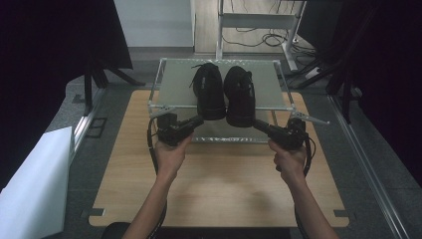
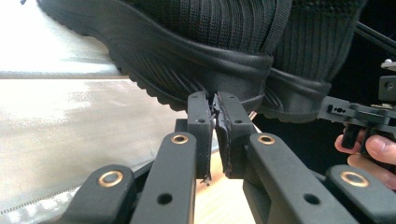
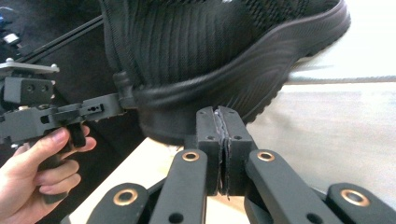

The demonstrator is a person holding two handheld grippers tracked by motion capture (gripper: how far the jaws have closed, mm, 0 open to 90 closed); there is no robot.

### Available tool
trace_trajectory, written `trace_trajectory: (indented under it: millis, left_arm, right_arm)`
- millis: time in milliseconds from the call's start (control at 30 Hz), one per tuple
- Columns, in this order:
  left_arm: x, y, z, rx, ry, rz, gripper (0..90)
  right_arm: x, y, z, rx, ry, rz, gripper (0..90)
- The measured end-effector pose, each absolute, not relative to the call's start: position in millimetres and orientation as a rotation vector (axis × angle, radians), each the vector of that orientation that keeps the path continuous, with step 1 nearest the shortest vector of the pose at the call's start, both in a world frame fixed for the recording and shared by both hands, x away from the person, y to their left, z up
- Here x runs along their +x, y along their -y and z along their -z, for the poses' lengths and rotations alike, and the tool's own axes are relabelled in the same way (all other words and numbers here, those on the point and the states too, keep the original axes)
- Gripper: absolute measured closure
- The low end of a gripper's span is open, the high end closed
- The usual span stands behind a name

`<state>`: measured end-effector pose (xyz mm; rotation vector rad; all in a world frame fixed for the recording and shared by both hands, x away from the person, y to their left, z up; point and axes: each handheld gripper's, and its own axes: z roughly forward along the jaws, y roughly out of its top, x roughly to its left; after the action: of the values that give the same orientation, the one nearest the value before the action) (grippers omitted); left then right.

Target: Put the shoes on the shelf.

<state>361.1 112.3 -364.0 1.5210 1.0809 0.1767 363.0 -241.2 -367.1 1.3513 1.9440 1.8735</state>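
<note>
Two black knit shoes stand side by side, heels toward me, on a grey shelf (image 1: pixel 174 84) in a metal frame. My left gripper (image 1: pixel 199 120) is shut, with its tips against the heel of the left shoe (image 1: pixel 209 92). In the left gripper view the closed tips (image 2: pixel 214 100) touch the ribbed sole edge of that shoe (image 2: pixel 201 46), and nothing is visible between the pads. My right gripper (image 1: pixel 257 123) is shut too, with its tips (image 3: pixel 223 114) at the heel sole of the right shoe (image 3: pixel 224 51) (image 1: pixel 240 94).
The shelf stands at the far end of a wooden tabletop (image 1: pixel 219 184). A white panel (image 1: pixel 35 184) lies off the table at the left. Dark stand legs (image 1: pixel 99 74) rise at the back left, a white frame (image 1: pixel 259 22) with cables behind, and a metal rail (image 1: pixel 368 174) runs along the right.
</note>
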Motion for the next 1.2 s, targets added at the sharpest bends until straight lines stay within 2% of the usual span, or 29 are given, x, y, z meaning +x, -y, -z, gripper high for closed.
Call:
trace_trajectory:
  millis: [233,567,1100,1200]
  left_arm:
    - [369.7,-118.0,367.0,1.492,-1.107,-0.154,84.1]
    - [369.8,-117.8,367.1,1.493,-1.104,-0.135,82.2]
    - [378.0,-116.1,364.5,1.492,-1.116,-0.132,81.8]
    - [380.1,-119.5,360.7,1.479,-1.127,-0.169,82.0]
  right_arm:
    - [371.8,235.7,369.0,1.392,-1.902,-1.892,89.0]
    - [347.4,221.8,368.7,1.302,-2.006,-1.906,88.0]
    - [375.2,211.0,370.1,1.381,-1.924,-1.788,90.0]
    - [382.5,211.9,370.7,1.387,-1.917,-1.795,90.0]
